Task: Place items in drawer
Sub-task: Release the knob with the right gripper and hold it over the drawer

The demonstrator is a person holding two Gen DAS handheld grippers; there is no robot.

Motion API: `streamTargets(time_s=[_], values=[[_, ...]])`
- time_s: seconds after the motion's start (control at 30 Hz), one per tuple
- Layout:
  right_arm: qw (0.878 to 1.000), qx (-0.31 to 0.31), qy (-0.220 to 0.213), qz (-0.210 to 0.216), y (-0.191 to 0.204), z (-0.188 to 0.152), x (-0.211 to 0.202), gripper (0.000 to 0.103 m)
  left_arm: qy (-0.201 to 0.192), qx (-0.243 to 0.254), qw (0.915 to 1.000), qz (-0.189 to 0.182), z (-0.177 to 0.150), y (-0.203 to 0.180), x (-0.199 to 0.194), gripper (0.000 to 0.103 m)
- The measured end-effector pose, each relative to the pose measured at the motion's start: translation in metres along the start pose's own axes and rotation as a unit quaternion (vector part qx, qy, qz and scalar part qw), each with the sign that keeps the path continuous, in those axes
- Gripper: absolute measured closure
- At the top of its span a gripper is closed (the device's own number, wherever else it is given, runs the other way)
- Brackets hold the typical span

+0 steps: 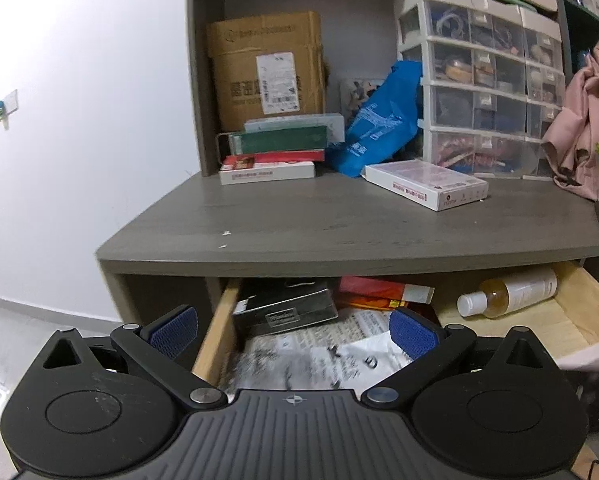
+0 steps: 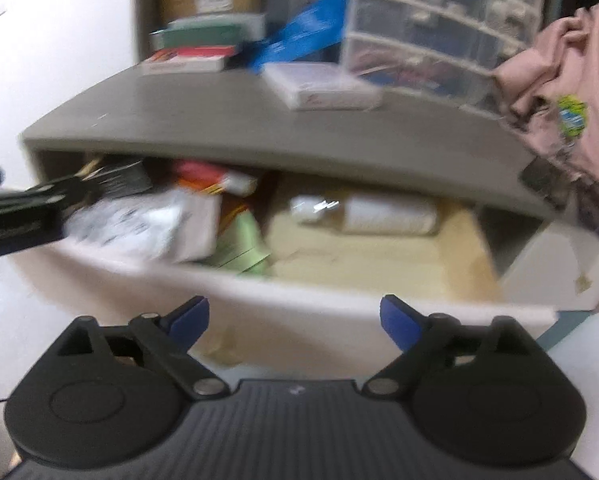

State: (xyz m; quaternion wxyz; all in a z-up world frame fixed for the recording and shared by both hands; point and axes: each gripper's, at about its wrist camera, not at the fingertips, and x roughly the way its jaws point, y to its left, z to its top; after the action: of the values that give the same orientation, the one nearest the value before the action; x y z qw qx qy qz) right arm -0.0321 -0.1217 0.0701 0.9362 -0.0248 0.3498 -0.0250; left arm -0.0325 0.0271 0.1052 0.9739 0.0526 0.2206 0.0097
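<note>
The wooden drawer (image 1: 215, 336) under the grey desk top (image 1: 339, 224) stands pulled open. It holds a dark tin box (image 1: 287, 310), printed papers (image 1: 319, 356), a red packet (image 1: 383, 290) and a bottle of amber liquid (image 1: 507, 292) lying on its side. My left gripper (image 1: 293, 330) is open and empty, just above the drawer's left part. My right gripper (image 2: 295, 318) is open and empty in front of the drawer's white front panel (image 2: 339, 304). The bottle (image 2: 367, 210) also shows in the blurred right wrist view. A white flat box (image 1: 425, 184) lies on the desk top.
A stack of flat boxes (image 1: 275, 156), a cardboard carton (image 1: 267, 68), a blue bag (image 1: 379, 124) and a clear mini-drawer organiser (image 1: 479, 84) stand at the back of the desk. Pink cloth (image 1: 587, 128) hangs at the right. A white wall (image 1: 79, 120) is at the left.
</note>
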Motion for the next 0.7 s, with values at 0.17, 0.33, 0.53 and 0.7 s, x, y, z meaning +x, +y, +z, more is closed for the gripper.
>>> streamTargets(time_s=[0.17, 0.33, 0.53, 0.7], values=[[0.999, 0.030, -0.003, -0.021, -0.029, 0.011, 0.031, 0.010, 0.025, 0.005, 0.9997, 0.000, -0.001, -0.012, 0.033, 0.000], [0.999, 0.035, 0.018, -0.026, -0.037, 0.010, 0.060, 0.010, 0.062, 0.005, 0.9980, 0.001, -0.012, -0.016, 0.056, 0.000], [0.998, 0.059, 0.028, -0.012, -0.044, 0.008, 0.070, 0.008, 0.089, 0.013, 0.9959, 0.006, -0.026, -0.014, 0.066, 0.000], [0.998, 0.062, 0.033, -0.007, -0.046, 0.007, 0.071, 0.007, 0.098, -0.014, 0.9951, -0.002, -0.029, -0.008, 0.068, 0.000]])
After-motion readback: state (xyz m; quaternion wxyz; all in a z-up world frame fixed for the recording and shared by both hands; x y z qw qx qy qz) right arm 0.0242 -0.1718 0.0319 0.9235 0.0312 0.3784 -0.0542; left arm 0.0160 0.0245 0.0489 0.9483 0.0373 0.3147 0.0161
